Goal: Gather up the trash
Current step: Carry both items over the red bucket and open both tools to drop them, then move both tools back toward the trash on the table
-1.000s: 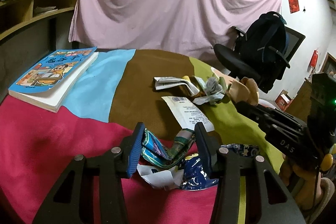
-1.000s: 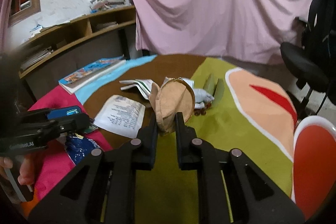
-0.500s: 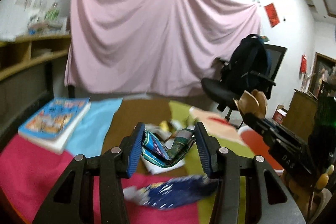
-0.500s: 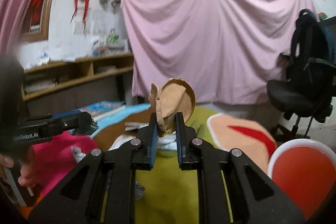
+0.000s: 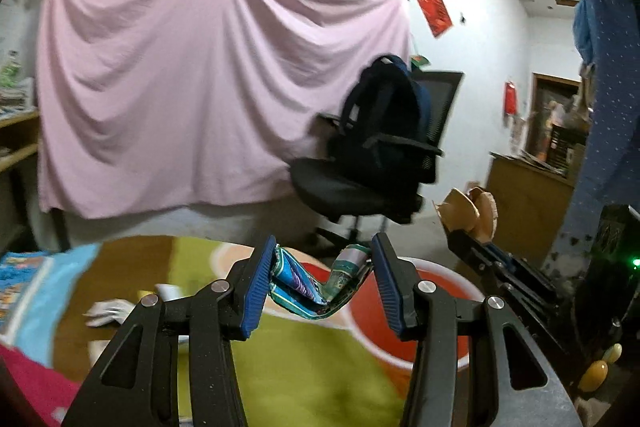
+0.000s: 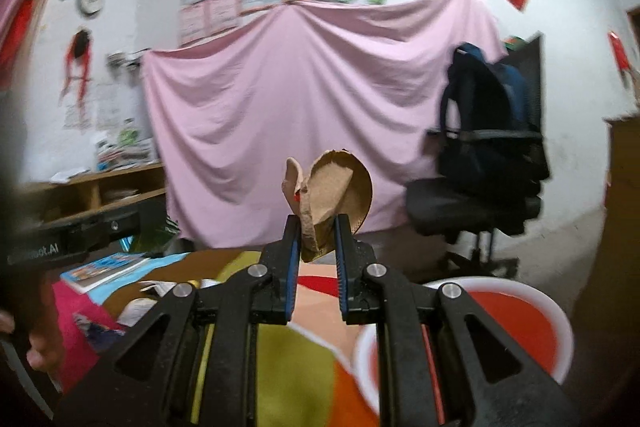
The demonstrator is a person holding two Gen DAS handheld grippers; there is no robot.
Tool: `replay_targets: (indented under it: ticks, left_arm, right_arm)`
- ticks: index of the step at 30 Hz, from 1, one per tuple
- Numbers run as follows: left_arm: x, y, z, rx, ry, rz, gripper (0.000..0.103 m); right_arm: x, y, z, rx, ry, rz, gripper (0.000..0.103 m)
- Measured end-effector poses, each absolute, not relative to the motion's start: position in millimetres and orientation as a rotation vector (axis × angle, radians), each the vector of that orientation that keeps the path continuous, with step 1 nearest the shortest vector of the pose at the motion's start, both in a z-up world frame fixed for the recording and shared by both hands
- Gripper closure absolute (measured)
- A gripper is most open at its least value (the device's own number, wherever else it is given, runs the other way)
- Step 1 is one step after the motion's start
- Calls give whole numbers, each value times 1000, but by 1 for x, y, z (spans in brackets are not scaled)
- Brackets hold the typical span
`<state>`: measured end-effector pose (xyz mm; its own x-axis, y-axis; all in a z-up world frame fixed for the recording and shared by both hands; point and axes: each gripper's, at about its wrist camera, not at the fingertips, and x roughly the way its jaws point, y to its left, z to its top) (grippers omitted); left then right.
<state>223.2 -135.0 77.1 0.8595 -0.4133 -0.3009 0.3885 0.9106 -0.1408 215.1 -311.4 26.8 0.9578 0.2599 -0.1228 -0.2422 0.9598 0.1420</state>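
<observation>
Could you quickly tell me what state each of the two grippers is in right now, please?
Left gripper: closed on a folded, colourful wrapper.
Right gripper: closed on a crumpled piece of brown cardboard.

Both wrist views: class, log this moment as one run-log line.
left gripper: shut on wrapper | right gripper: shut on brown paper | red bin: ahead, below

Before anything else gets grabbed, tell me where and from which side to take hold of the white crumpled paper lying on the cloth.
Probably best from above, jaws straddling the raised crumpled middle of the white crumpled paper. It lies low on the brown patch of the tablecloth, so a level approach would likely slide under or push it. The view is blurred, so its edges are unclear.
</observation>
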Motion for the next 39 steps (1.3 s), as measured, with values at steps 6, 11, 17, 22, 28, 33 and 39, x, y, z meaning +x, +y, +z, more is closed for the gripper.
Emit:
replay_targets:
  ticks: [6,11,17,22,28,33,39]
  left_arm:
    - [256,-194,67,-75,430,-475,60]
    - [292,-227,47,-119,554,-491,60]
    - [317,-241,30,-170,650,-504,60]
    - [331,-245,23,-196,691,-517,52]
    - [339,-245,19,-214,730,-509,46]
    - [335,-241,19,-210,729,-507,44]
    - [331,-234,24,-222,702,-511,43]
  right_arm:
    - [230,-358,16,205,244,147,57]
    - [240,-384,4,251,327,99,57]
    - [248,-400,-12,282,411,65,55]
    - [252,-412,-20,330,454,44,53]
    - [254,-423,-26,371,480,17,44]
    - [252,-425,-25,380,471,-4,29]
    - [247,-425,-20,369,437,-27,19]
